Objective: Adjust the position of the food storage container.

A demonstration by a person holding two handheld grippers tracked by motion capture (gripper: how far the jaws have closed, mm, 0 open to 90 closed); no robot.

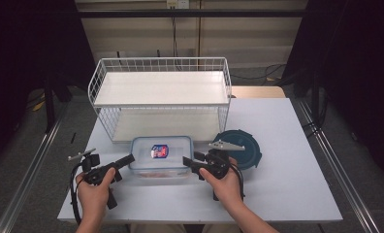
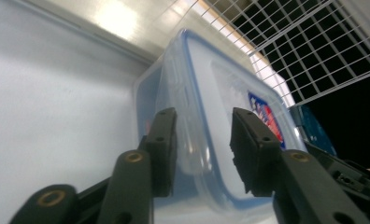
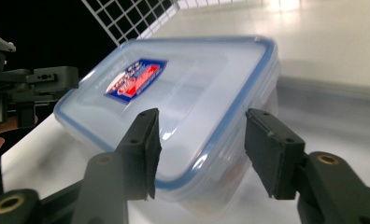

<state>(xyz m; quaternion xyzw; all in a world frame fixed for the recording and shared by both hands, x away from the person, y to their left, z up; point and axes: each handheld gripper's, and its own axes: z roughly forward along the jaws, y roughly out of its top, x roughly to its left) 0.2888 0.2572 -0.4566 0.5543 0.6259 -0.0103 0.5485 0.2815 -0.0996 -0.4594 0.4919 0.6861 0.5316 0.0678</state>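
Container (image 1: 161,154), clear plastic with a blue-rimmed lid and a red-and-blue label, resting on the white bench (image 1: 277,184) just in front of the wire basket shelf (image 1: 161,97), with a dark blue round lid (image 1: 246,148) beside it on the right. Left claw (image 1: 127,161) at the box's left end, right claw (image 1: 189,162) at its right end, each held in a hand.

Left gripper view: jaws straddling the container's near corner (image 2: 206,116), one pad below the rim and one above the lid, gap visible on both sides, so parted and not yet pressing. Right gripper view: same story, box corner (image 3: 211,135) between the jaws, pads standing off the plastic, nothing gripped.

Probably the moment before a two-handed lift. To do it well: slide both claws further in so the pads cover the lid edge and side wall, not just the rounded corner, where slick plastic would likely squirt out. Close both together and evenly, keep the box level, and lift straight up before heading toward the shelf, minding the wire front edge close behind.
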